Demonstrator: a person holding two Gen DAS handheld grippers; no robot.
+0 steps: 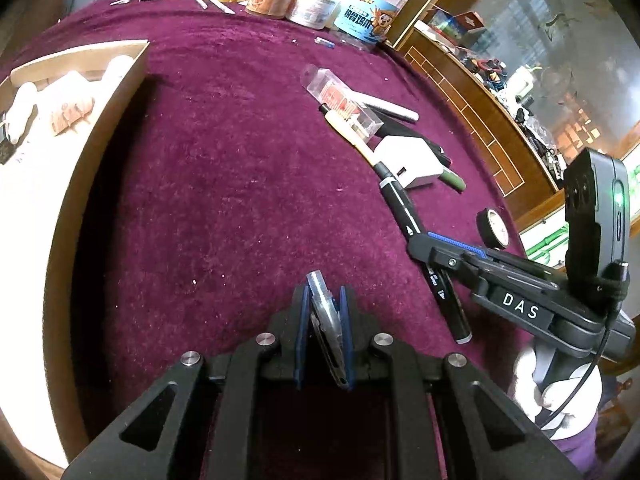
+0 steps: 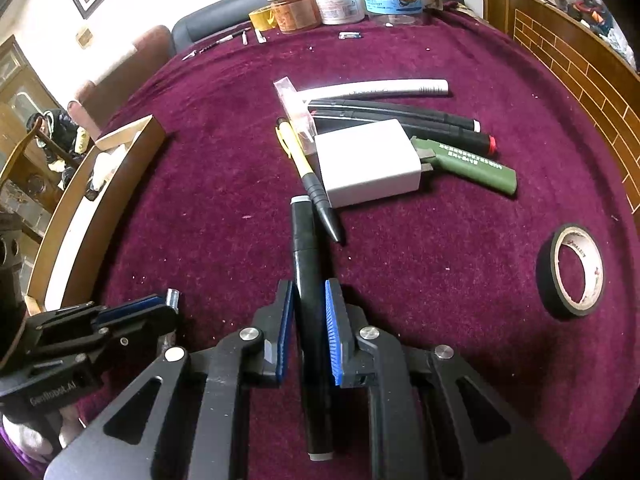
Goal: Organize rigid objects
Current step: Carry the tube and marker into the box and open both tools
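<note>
Black cylindrical marker with grey end caps (image 2: 308, 280) lies flat on the plum velvet tablecloth (image 2: 420, 248), running lengthwise between my right gripper's (image 2: 310, 308) blue-padded fingers (image 2: 334, 332); the jaws stand a little apart, close either side of the barrel, and I cannot tell whether the pads actually touch it. From my left wrist camera the same marker (image 1: 404, 204) shows passing under the right gripper (image 1: 430, 242). My left gripper (image 1: 325, 300) is closed tight on a slim silver-and-clear utility knife (image 1: 326, 320), which stands up between the pads above the cloth. Ahead of the marker sits a pile: a yellow-and-black mechanical pencil (image 2: 308, 176) touching a white square charger block (image 2: 370, 162), a green box cutter (image 2: 468, 166) just beside it, more dark pens and a white tube behind. A roll of black tape (image 2: 570, 270) lies well apart to the right. The shallow wooden tray (image 1: 120, 92) lies at the left edge of the table
</note>
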